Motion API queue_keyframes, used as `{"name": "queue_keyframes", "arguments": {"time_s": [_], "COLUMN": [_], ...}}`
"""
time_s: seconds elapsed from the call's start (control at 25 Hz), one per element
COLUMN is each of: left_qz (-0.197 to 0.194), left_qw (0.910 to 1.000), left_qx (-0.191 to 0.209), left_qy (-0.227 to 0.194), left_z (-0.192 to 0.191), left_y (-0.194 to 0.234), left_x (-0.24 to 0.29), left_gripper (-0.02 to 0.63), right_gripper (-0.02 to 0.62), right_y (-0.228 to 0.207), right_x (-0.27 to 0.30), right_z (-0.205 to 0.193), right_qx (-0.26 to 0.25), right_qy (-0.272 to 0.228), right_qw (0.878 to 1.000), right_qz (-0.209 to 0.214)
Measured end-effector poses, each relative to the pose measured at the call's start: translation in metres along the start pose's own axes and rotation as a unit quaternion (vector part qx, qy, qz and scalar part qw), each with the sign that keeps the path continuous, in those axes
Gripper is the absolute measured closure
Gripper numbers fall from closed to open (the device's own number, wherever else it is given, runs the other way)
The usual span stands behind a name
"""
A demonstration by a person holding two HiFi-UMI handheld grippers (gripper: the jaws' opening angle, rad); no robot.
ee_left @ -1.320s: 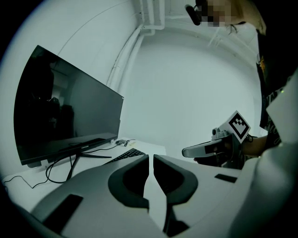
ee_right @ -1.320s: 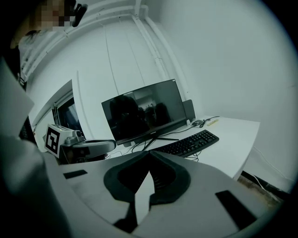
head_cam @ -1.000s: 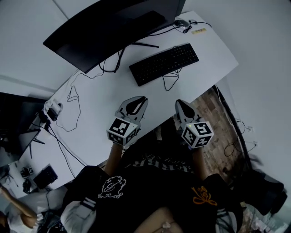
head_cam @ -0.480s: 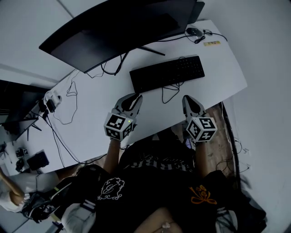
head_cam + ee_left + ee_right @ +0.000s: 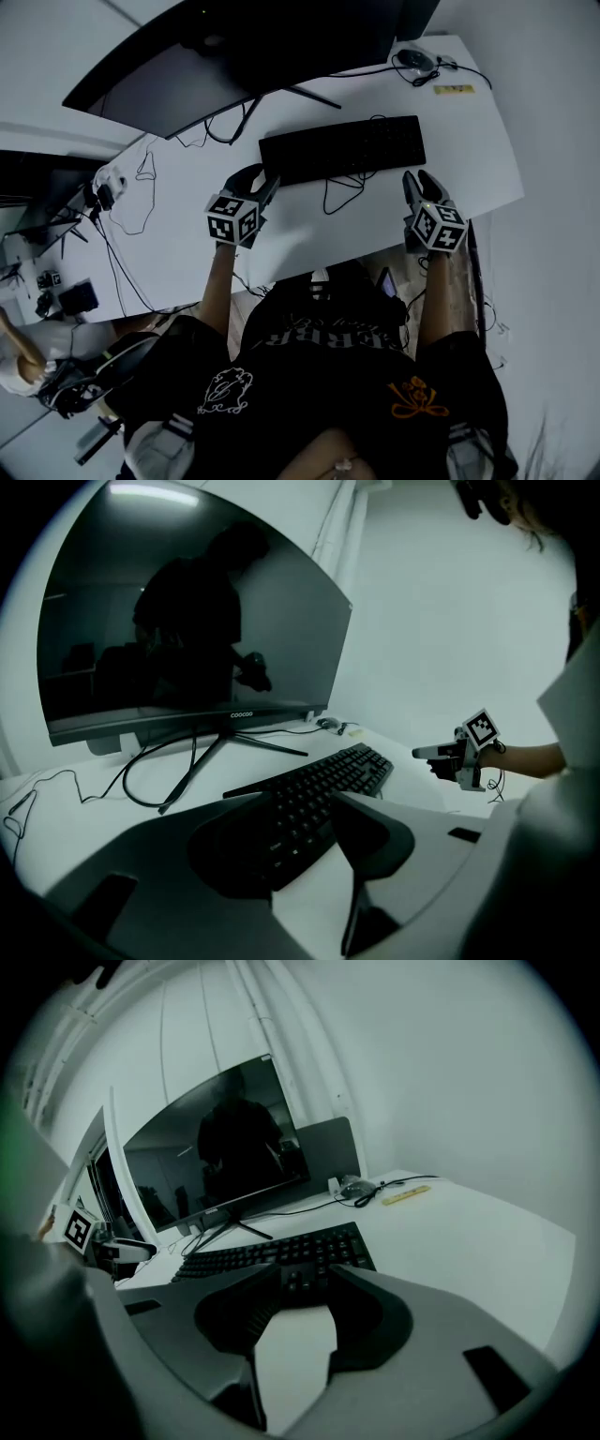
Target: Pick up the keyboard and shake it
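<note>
The keyboard (image 5: 342,150) lies flat on the counter (image 5: 309,234), long axis left to right, just ahead of the left gripper (image 5: 255,180) and slightly farther from the right gripper (image 5: 419,186), whose fingers have just been opening partway, clasping nothing.

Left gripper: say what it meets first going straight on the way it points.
The left gripper would most likely meet the black keyboard at its left end first; depth is hard to judge. Its fingers have just been opening, with nothing gripped between them.
</note>
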State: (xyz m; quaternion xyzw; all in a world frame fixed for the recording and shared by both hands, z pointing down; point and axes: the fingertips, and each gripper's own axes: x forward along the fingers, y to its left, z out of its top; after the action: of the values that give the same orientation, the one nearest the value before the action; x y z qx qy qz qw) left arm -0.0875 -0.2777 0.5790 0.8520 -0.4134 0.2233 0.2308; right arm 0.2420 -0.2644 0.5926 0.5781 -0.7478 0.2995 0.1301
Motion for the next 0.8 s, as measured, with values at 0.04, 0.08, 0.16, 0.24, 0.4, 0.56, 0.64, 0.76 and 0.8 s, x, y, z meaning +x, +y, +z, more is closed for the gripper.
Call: {"name": "queue_keyframes", "arguments": {"time_s": [0.04,0.08,0.16,0.24,0.4,0.56,0.64,0.76,0.8], "left_qz": [0.006,0.012,0.019,0.017,0.002,0.005,0.002,-0.011,-0.016], "left_qw": [0.9999,0.9996,0.9986,0.9971,0.9920,0.9853,0.9826,0.9804,0.9799], "left_qx": [-0.003,-0.007,-0.015,-0.030,-0.095,-0.150,-0.170,-0.183,-0.186], "left_qy": [0.011,0.023,0.048,0.068,0.084,0.082,0.075,0.073,0.072], "left_z": [-0.004,-0.009,-0.016,-0.020,-0.026,-0.028,-0.025,-0.024,-0.023], "left_y": [0.008,0.017,0.035,0.049,0.067,0.083,0.087,0.086,0.086], "left_x": [0.008,0.015,0.030,0.045,0.071,0.085,0.089,0.095,0.097], "left_gripper": [0.411,0.397,0.364,0.331,0.293,0.285,0.285,0.285,0.285], "right_gripper": [0.436,0.419,0.396,0.360,0.280,0.256,0.248,0.235,0.233], "right_y": [-0.011,-0.022,-0.041,-0.056,-0.069,-0.069,-0.067,-0.067,-0.068], "right_x": [0.008,0.016,0.032,0.047,0.067,0.083,0.089,0.096,0.097], "right_z": [-0.003,-0.005,-0.011,-0.015,-0.010,-0.010,-0.010,-0.017,-0.019], "right_qx": [0.000,0.002,0.014,0.042,0.096,0.094,0.081,0.068,0.069], "right_qy": [0.009,0.018,0.032,0.043,0.049,0.059,0.066,0.083,0.085], "right_qw": [1.000,1.000,0.999,0.998,0.994,0.994,0.995,0.994,0.994], "right_qz": [0.000,-0.002,-0.005,-0.003,-0.006,-0.002,0.000,0.008,0.010]}}
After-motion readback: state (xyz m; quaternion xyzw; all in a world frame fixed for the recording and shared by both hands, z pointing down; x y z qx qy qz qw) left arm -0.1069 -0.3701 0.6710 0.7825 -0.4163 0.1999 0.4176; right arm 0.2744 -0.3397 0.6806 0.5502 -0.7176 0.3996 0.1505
